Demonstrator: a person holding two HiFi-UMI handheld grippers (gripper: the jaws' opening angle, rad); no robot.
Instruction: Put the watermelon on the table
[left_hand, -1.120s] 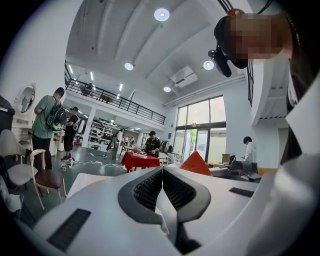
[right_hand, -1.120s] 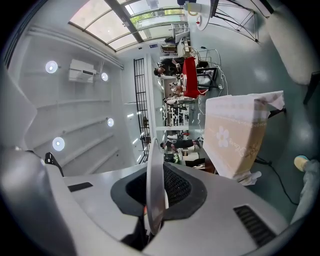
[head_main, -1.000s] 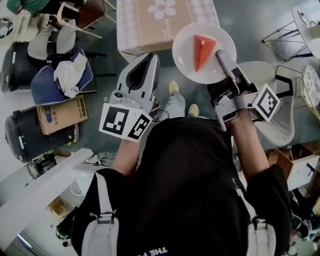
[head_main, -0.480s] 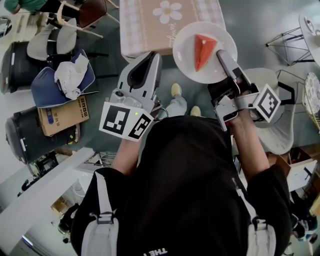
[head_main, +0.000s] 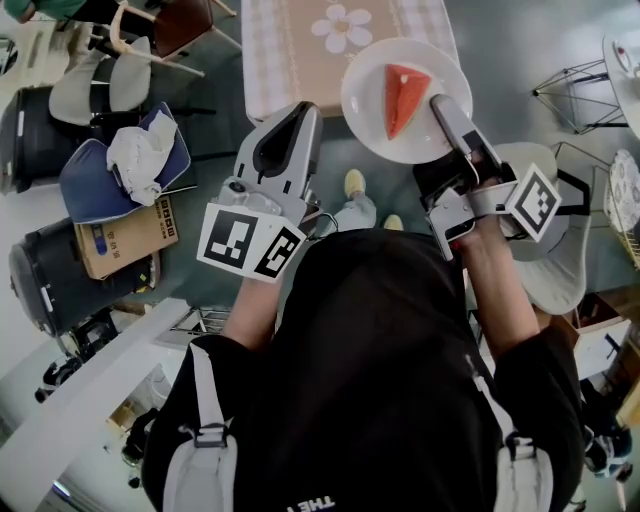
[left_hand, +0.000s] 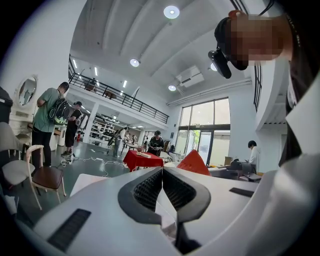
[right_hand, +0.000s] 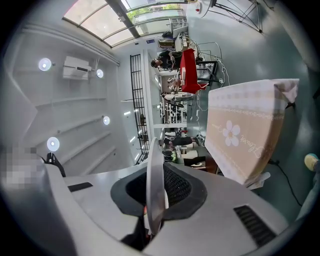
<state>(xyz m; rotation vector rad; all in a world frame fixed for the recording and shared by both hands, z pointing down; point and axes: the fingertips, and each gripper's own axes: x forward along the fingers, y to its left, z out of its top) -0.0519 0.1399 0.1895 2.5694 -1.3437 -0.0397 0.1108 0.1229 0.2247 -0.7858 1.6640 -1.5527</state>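
The desk (head_main: 300, 45) draped in a pink-and-cream checked cloth with a white flower print stands just ahead of you, and in the right gripper view its near corner (right_hand: 250, 135) fills the right side. The round white plate (head_main: 368, 110) hangs in the air at your right, and from the head view its far rim overlaps the desk's near edge. Your right gripper (head_main: 440, 108) carries that plate: its jaws pinch the near right rim, and in the right gripper view the rim (right_hand: 155, 170) runs edge-on between the black ribbed pads. Your left gripper (head_main: 300, 112) is held level beside the plate, to its left, with its jaws pressed together on nothing (left_hand: 162, 175). The red triangular watermelon slice (head_main: 403, 98) lies on the middle of the plate, its wide end toward the desk, and its tip (left_hand: 194, 164) shows past the left gripper.
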